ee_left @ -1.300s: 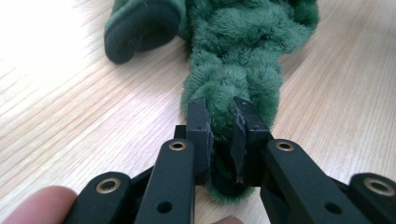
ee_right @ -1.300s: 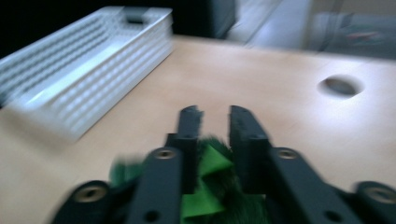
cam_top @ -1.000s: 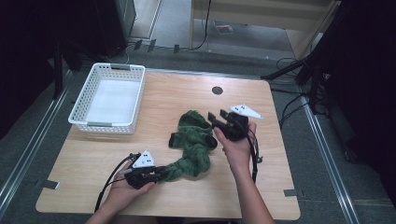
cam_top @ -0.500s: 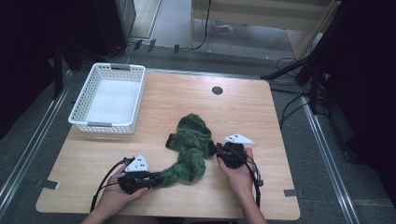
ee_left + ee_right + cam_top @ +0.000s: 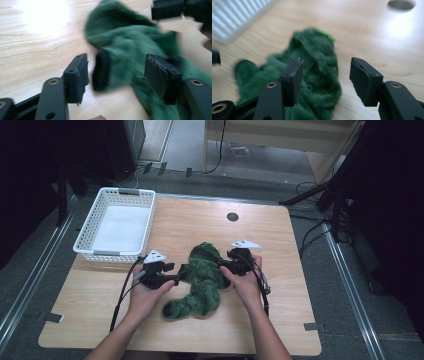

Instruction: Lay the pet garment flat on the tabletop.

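Observation:
A dark green fuzzy cloth (image 5: 202,280) lies crumpled on the wooden table (image 5: 285,315), with a black cuff (image 5: 101,70) at its near edge. My left gripper (image 5: 176,272) is at the cloth's left side. Its jaws have just been opening, and in the left gripper view (image 5: 117,66) they stand apart with the cloth (image 5: 125,42) between them, the pads off it. My right gripper (image 5: 226,265) is at the cloth's right side. Its jaws have also just been opening and stand wide (image 5: 327,68) over the green pile (image 5: 317,57), gripping nothing.
A white plastic basket (image 5: 117,225) stands at the table's back left, with nothing in it. A round cable hole (image 5: 232,216) is in the tabletop behind the cloth. Each gripper trails a black cable toward the front edge.
The left gripper let go of the cloth's lower end and moved forward to its left middle. The right gripper came down from above the cloth to its right side. The cloth's lower end now lies loose.

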Motion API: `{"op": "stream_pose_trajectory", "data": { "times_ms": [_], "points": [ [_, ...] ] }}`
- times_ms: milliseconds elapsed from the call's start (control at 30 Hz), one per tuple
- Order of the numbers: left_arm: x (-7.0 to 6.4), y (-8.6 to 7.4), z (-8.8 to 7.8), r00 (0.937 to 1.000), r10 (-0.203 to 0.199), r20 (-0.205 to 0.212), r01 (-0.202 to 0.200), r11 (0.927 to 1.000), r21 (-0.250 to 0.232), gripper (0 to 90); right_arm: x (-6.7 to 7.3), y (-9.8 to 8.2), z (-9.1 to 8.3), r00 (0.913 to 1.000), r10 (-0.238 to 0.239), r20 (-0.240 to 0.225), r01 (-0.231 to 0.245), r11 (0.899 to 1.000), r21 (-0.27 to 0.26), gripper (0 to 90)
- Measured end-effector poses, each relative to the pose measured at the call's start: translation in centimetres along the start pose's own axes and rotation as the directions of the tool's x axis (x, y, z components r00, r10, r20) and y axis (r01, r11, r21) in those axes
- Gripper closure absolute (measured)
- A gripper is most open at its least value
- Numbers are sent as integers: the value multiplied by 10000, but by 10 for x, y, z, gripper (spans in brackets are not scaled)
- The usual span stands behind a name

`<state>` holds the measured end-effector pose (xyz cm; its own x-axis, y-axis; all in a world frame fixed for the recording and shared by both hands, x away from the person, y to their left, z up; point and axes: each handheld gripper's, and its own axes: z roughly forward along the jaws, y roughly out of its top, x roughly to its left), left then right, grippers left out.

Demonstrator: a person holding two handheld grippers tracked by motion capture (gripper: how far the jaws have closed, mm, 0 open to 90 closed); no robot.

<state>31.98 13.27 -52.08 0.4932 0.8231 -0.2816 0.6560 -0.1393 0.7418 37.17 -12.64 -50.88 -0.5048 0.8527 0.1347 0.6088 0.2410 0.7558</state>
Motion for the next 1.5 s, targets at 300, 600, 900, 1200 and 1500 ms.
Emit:
{"op": "stream_pose_trajectory", "data": {
  "times_ms": [300,600,900,1200,1500],
  "points": [
    [11,-15,7,9978,627,228,-650,9908,1188,858,-30,-10,17,9940,520,963,-567,9973,470,797],
    [10,26,7,9992,254,312,-249,9996,-154,433,-35,-2,-1,9968,777,-204,-787,9955,-534,550],
    [17,51,73,9948,531,-867,-439,9936,1041,411,-37,-8,18,9988,478,120,-485,9960,747,572],
    [6,51,81,9465,2748,-1690,-2549,9581,1307,898,-33,1,18,9997,-170,-159,169,9998,-61,889],
    [22,53,65,9806,1625,-1099,-1556,9855,681,624,-31,0,27,10000,-30,17,30,9990,444,526]
  ]
}}
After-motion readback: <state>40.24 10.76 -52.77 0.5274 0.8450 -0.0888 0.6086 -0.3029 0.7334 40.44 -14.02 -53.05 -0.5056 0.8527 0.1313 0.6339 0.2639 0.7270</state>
